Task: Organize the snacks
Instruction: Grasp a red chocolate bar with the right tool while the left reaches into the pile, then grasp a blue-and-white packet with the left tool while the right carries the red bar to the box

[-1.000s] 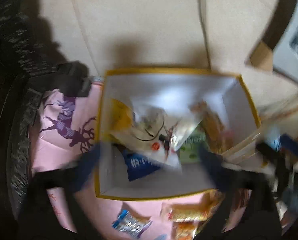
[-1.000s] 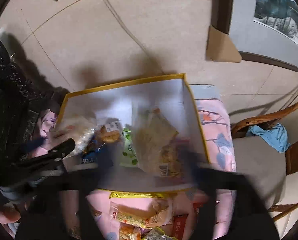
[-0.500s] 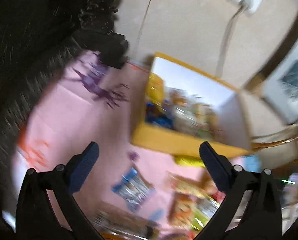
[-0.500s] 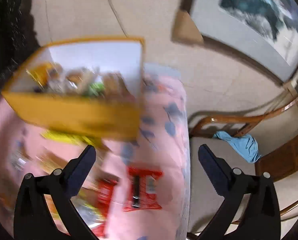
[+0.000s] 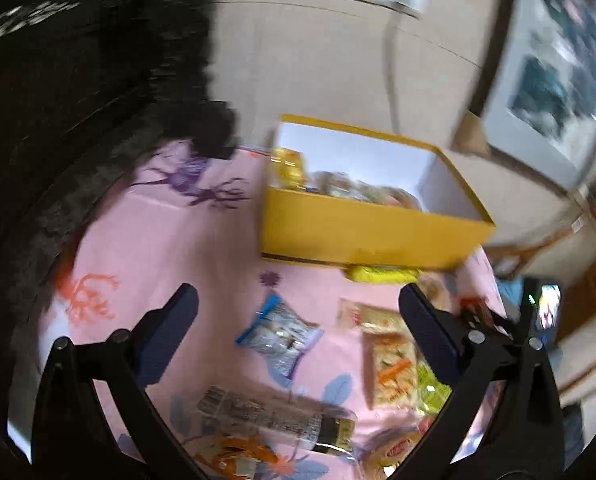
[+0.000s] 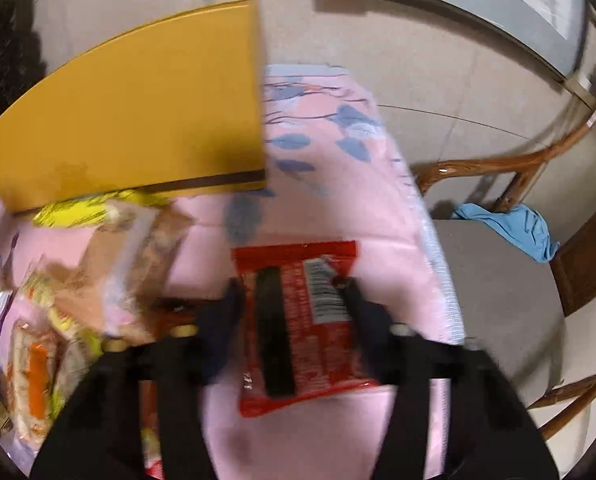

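A yellow box (image 5: 362,236) with a white inside holds several snack packets at the far side of the pink cloth (image 5: 157,240). My left gripper (image 5: 298,332) hangs open above a blue-and-white packet (image 5: 277,336), nothing between its fingers. Below it lies a long barcode packet (image 5: 273,416), and to the right an orange-and-green packet (image 5: 390,360). In the right wrist view my right gripper (image 6: 293,312) is low over a red snack packet (image 6: 310,344). Its jaws are closing, and the pads meet the packet's two side edges.
A loose heap of snack packets (image 6: 97,280) lies left of the red one, with a yellow packet (image 6: 81,210) against the box (image 6: 137,112). Right of the cloth's edge stands a wooden chair (image 6: 498,288) with a blue rag (image 6: 510,228). A dark carved chair (image 5: 77,100) borders the left.
Both grippers have drawn back from above the box to the loose snacks on the cloth. The right one sank onto the red packet and narrowed its jaws around it.
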The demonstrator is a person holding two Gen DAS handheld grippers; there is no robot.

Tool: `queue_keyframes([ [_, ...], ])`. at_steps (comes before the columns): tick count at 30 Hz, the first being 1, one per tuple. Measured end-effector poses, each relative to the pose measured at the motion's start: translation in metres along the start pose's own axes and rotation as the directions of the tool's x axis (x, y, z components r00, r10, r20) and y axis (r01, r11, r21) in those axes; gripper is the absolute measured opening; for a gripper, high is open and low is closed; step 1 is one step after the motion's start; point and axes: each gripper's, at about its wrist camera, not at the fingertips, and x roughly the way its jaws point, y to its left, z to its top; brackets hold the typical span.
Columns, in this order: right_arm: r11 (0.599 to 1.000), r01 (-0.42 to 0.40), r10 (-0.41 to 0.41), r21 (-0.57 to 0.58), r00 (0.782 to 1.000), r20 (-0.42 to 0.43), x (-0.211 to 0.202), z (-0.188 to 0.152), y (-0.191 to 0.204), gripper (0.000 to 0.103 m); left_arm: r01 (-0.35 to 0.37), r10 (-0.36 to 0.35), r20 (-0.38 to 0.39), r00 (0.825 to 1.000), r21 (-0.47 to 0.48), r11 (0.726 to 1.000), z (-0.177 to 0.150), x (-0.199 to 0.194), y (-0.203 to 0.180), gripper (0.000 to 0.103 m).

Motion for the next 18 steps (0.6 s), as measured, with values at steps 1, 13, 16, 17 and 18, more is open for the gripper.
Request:
queue_keyframes([
  [1, 1.000, 0.017, -0.017, -0.015, 1.000, -0.010, -0.002, 0.000, 0.005, 0.044, 0.007, -0.007, -0.012, 1.000, 0.010, 1.000, 0.000, 0.003, -0.003, 0.101],
  [13, 0.996, -0.084, 0.073, 0.033, 0.964, 0.257, -0.101, -0.023, 0.013, 0.044, -0.010, 0.040, -0.254, 0.966, 0.118, 0.993, -0.048, 0.085, 0.017, 0.101],
  [16, 0.989, -0.147, 0.143, -0.008, 0.952, 0.270, -0.113, -0.026, 0.021, 0.044, -0.081, 0.119, -0.290, 0.950, 0.139, 0.987, -0.057, 0.126, 0.021, 0.101],
  [17, 0.987, -0.163, 0.161, -0.015, 0.948, 0.276, -0.119, -0.029, 0.025, 0.044, -0.098, 0.140, -0.304, 0.942, 0.148, 0.984, -0.058, 0.135, 0.023, 0.100],
  [18, 0.985, -0.170, 0.169, -0.023, 0.944, 0.284, -0.122, -0.031, 0.026, 0.044, -0.084, 0.129, -0.313, 0.941, 0.151, 0.985, -0.058, 0.141, 0.024, 0.093],
])
